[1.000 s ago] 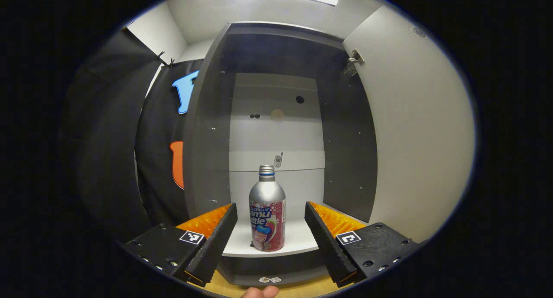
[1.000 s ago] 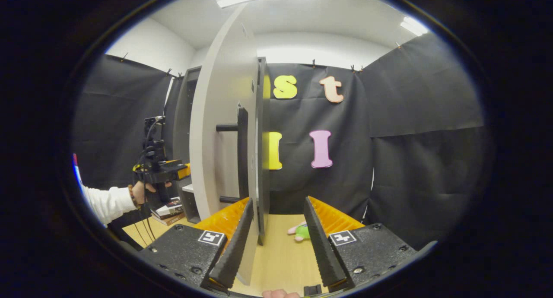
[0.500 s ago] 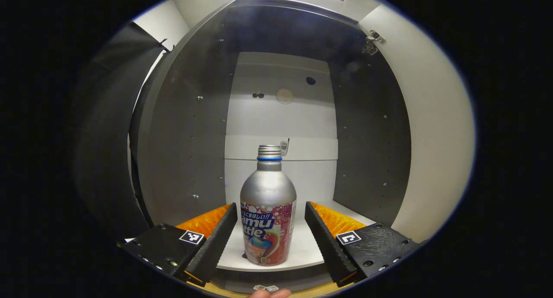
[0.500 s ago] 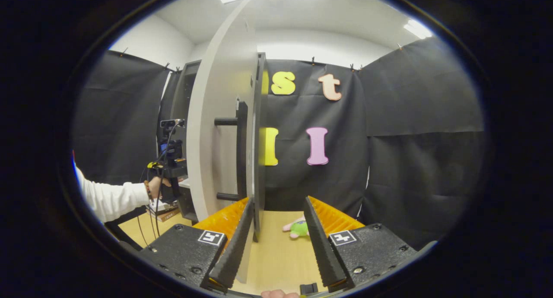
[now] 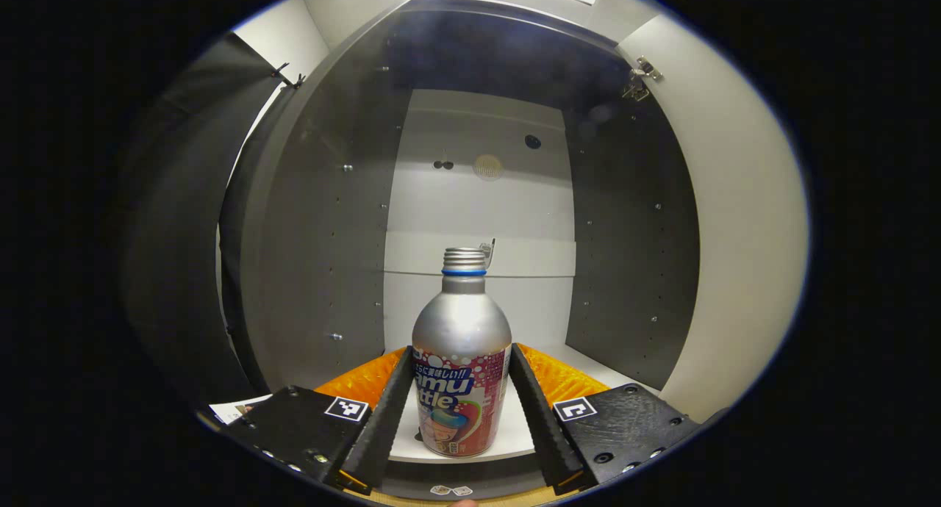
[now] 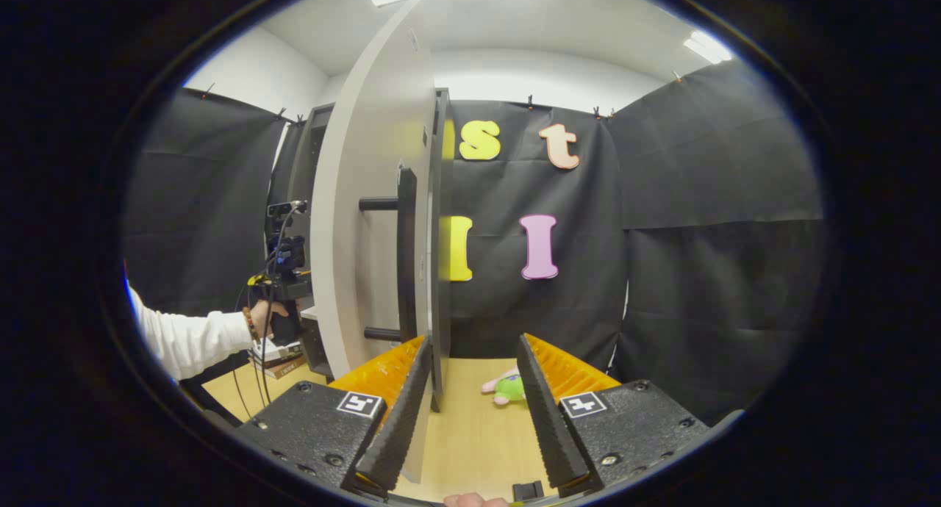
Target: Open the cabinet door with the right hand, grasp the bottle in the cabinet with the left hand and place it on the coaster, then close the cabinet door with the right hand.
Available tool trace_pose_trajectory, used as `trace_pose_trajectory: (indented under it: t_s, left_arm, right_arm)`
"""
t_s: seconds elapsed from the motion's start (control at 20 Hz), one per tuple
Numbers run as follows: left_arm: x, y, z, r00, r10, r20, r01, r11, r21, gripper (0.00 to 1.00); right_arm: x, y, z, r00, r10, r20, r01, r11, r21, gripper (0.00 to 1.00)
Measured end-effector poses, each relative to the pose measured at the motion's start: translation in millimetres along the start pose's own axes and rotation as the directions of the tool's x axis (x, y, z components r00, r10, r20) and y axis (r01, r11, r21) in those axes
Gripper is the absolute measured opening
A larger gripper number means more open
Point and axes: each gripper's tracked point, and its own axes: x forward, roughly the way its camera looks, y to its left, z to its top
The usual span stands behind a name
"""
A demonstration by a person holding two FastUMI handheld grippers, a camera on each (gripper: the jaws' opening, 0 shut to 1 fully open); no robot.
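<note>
The cabinet door [image 6: 367, 220] stands wide open, and the bottle [image 5: 461, 360] is upright near the front edge of the white shelf [image 5: 526, 426] inside the cabinet [image 5: 323, 220]. The left gripper [image 5: 457, 411] has its 2 fingers on either side of the bottle's lower body, right up against the label; from here they look to be touching it on both sides, though I can't say how firmly they press. The right gripper [image 6: 470, 404] is open with nothing between its fingers, hanging just beside the edge of the door, near the dark bar handle [image 6: 406, 253]. In the right gripper view a sleeved arm reaches toward the cabinet, its hand [image 6: 259, 319] holding the left gripper. I see no coaster from either side. My worry is the grip: it sits low on a smooth metal bottle, so if the squeeze is light the bottle could slip or tip as it comes off the shelf. A hurried pull could also knock the neck against the cabinet side or the open door. The door itself could swing back if nudged by the idle gripper.
</note>
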Motion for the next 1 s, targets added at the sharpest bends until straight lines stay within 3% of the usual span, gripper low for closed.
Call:
trace_pose_trajectory:
  t_s: [0.3,0.55,0.75,1.0]
  left_arm:
    - [-74,21,18,0.999,-0.004,0.043,0.006,0.999,-0.038,0.76]
    - [-156,54,-6,0.998,0.046,0.043,-0.045,0.999,-0.024,0.76]
    - [-214,79,-61,0.991,0.132,0.01,-0.133,0.99,0.046,0.76]
    - [-254,88,-175,0.971,0.218,-0.098,-0.21,0.974,0.09,0.76]
  right_arm:
    - [0,-1,1,1.0,-0.012,0.007,0.012,1.0,-0.002,0.74]
    - [1,-1,4,1.0,-0.006,0.024,0.006,1.0,0.0,0.74]
    - [-1,-6,4,0.998,-0.041,0.045,0.041,0.999,-0.001,0.76]
    - [-2,-4,4,0.998,-0.042,0.042,0.041,0.999,0.029,0.76]
